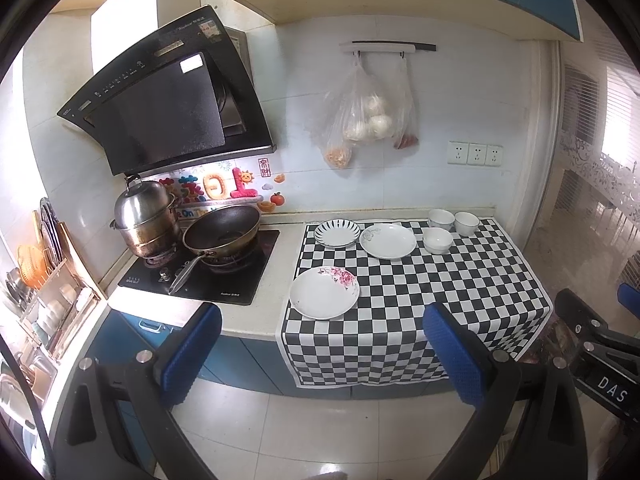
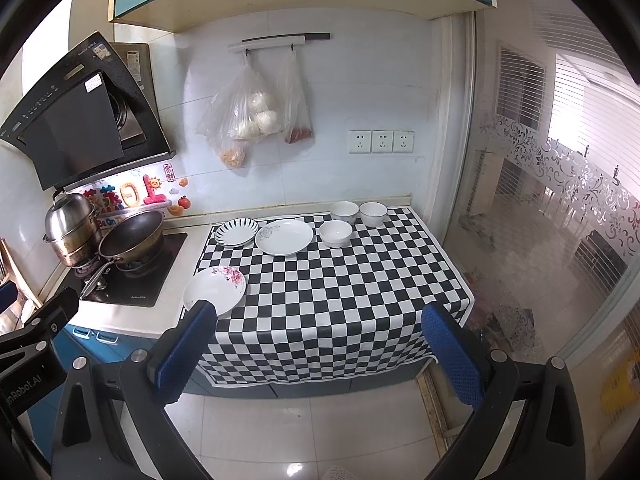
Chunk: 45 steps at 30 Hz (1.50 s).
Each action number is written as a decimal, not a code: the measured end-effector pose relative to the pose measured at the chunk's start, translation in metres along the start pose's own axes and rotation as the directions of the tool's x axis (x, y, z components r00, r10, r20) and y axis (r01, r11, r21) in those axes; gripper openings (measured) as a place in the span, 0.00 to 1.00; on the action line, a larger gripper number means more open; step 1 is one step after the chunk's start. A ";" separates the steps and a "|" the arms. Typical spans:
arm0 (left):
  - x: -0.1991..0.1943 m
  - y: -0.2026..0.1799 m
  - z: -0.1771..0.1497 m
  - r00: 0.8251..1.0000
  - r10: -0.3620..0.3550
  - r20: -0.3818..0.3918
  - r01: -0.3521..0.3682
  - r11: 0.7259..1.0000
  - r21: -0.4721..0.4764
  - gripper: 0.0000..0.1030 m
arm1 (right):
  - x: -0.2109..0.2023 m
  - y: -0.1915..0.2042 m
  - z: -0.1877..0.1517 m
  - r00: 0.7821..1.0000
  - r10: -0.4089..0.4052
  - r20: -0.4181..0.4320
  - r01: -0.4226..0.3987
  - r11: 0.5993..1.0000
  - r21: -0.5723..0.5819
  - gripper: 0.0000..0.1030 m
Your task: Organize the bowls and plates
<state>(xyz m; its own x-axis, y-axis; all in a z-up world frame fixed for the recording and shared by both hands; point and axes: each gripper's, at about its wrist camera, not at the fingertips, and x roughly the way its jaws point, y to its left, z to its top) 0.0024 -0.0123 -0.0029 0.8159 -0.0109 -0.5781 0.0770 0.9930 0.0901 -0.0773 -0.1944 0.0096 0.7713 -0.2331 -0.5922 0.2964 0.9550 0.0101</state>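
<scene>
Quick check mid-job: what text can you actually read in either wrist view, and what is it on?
"DAS": label on the right gripper.
"nRobot.AI", cut off at the start: label on the left gripper.
"e On Th", partly hidden: wall sticker behind the wok.
Range hood panel, stove brand: too small.

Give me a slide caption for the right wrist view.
Open right claw held back from checkered cloth bearing three plates and three bowls, beside the stove.

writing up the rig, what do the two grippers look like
Both look alike: the left gripper and right gripper each have two blue, dimpled rubber pads on black angular arms with silver screws. White lettering shows on their black bodies; no cables or sleeves are visible.
</scene>
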 end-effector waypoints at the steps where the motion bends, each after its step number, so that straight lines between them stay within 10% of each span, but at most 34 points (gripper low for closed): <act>1: 0.000 0.000 -0.001 1.000 -0.001 0.000 0.001 1.000 0.000 1.00 | 0.000 0.000 0.000 1.000 0.001 -0.002 -0.001 1.000 0.000 1.00; 45: 0.007 -0.001 -0.003 1.000 0.003 -0.005 -0.003 1.000 0.007 1.00 | 0.009 -0.008 0.006 1.000 0.007 -0.013 -0.007 1.000 0.013 1.00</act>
<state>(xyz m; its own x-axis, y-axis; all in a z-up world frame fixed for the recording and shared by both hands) 0.0063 -0.0134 -0.0093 0.8130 -0.0071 -0.5823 0.0783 0.9922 0.0971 -0.0690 -0.2053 0.0091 0.7663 -0.2237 -0.6023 0.2983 0.9541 0.0251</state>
